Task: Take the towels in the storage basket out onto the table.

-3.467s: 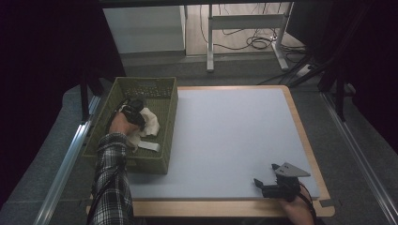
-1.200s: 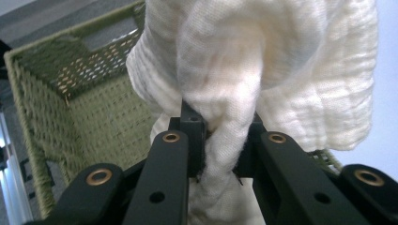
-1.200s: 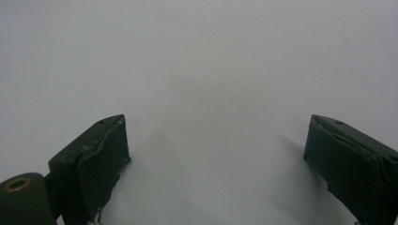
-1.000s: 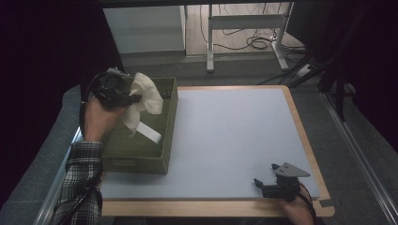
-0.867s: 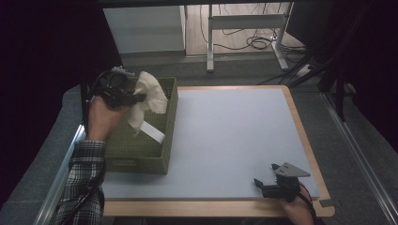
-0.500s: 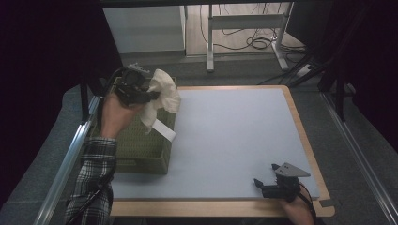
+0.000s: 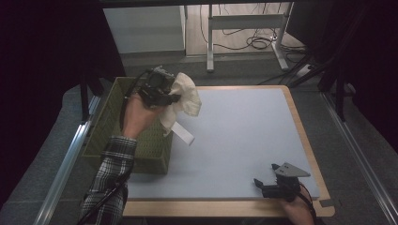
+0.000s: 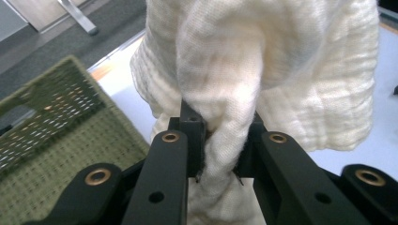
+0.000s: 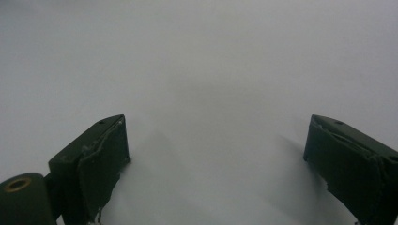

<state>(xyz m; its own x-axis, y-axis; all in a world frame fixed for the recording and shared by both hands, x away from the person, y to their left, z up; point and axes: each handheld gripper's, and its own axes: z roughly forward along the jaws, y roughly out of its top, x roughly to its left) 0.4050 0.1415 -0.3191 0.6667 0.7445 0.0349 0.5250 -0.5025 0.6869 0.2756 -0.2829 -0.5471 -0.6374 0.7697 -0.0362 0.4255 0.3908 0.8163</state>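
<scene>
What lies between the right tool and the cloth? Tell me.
In the high view only bare blue mat separates the right tool from the cloth, which hangs from the left tool beside the basket.

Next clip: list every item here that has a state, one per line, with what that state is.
Left gripper: shut on the cloth, held up at the basket's edge.
Cloth: bunched, hanging off the table, a white strip dangling below.
Basket: upright on the table's left side.
Right gripper: open, nothing between its jaws, low over the table.
</scene>
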